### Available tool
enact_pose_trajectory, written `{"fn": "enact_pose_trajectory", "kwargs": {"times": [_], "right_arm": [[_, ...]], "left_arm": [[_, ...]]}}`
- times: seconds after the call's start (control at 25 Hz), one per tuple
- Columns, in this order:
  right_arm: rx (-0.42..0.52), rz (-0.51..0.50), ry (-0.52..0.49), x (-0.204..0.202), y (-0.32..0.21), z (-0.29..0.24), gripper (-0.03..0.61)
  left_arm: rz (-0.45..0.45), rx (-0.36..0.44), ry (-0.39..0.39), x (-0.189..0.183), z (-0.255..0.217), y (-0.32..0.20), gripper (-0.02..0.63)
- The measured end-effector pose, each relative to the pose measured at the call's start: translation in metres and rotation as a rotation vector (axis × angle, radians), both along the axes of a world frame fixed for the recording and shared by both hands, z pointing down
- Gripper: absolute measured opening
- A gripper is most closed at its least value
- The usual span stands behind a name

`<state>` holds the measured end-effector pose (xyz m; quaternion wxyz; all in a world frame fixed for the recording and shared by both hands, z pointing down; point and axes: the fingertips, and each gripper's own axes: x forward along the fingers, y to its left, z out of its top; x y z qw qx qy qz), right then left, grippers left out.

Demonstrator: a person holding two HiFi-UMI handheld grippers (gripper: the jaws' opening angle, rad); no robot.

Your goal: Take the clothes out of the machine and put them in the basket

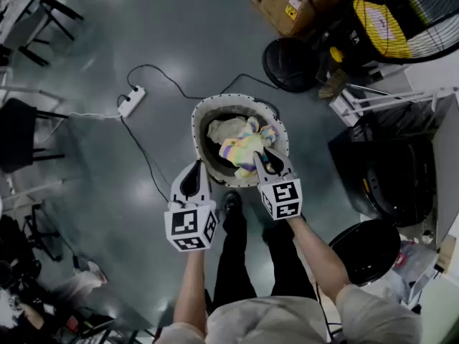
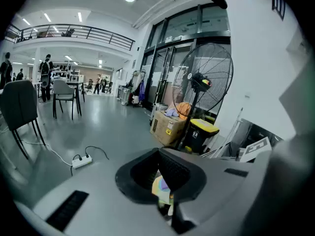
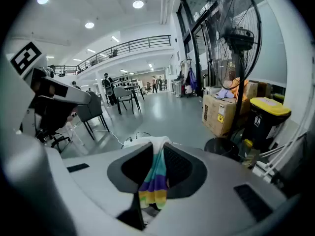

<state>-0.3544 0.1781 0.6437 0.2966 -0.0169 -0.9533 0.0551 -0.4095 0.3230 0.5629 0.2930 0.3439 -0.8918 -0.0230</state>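
Holds a pastel striped cloth [image 3: 151, 183] clamped in the right gripper [image 1: 268, 158] over the round white-rimmed basket [image 1: 196, 126], left gripper [image 1: 195, 168] closed at its rim; drop-off step, seemingly needing only a release.

Grey, glossy floor [image 1: 179, 41]. Standing on it: basket [image 1: 195, 131], cardboard box [image 1: 283, 2]. A white power strip [image 1: 132, 100] lies apart, left of the basket.
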Motion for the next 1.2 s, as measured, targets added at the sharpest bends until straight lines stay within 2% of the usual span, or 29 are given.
{"fn": "enact_pose_trajectory", "kwargs": {"times": [0.16, 0.2, 0.28, 0.32, 0.36, 0.44, 0.52, 0.64, 0.8, 0.88, 1.04, 1.2], "right_arm": [[-0.027, -0.008, 0.043, -0.007, 0.009, 0.048, 0.097], [-0.038, -0.013, 0.052, -0.009, 0.011, 0.058, 0.124], [-0.044, -0.016, 0.046, -0.013, 0.011, 0.068, 0.269], [-0.041, -0.015, 0.038, -0.015, 0.010, 0.069, 0.305], [-0.037, -0.012, 0.034, -0.015, 0.010, 0.068, 0.305], [-0.030, -0.011, 0.028, -0.014, 0.010, 0.064, 0.300], [-0.025, -0.019, 0.018, -0.014, 0.012, 0.058, 0.269], [-0.018, -0.022, 0.009, -0.012, 0.012, 0.051, 0.198], [-0.009, -0.012, 0.003, -0.005, 0.005, 0.035, 0.068], [-0.007, -0.016, -0.001, 0.000, 0.002, 0.024, 0.035], [-0.022, -0.012, -0.034, 0.013, -0.009, -0.015, 0.023], [-0.013, 0.060, -0.080, 0.037, -0.040, -0.060, 0.023]], "left_arm": [[0.006, -0.008, 0.018, -0.006, 0.034, 0.002, 0.018], [0.006, -0.010, 0.022, -0.006, 0.040, 0.002, 0.018], [0.010, -0.010, 0.029, -0.005, 0.048, 0.001, 0.018], [0.014, -0.011, 0.031, -0.004, 0.050, 0.001, 0.018], [0.017, -0.012, 0.032, -0.003, 0.051, 0.001, 0.018], [0.019, -0.016, 0.035, -0.001, 0.051, 0.003, 0.018], [0.013, -0.017, 0.036, -0.002, 0.049, 0.005, 0.018], [0.012, -0.013, 0.029, -0.004, 0.045, 0.003, 0.018], [0.019, -0.009, 0.016, -0.001, 0.034, -0.006, 0.018], [0.027, -0.006, 0.012, 0.002, 0.027, -0.012, 0.018], [0.045, -0.003, 0.008, 0.010, 0.008, -0.027, 0.018], [0.076, 0.013, -0.003, 0.026, -0.017, -0.052, 0.018]]}}
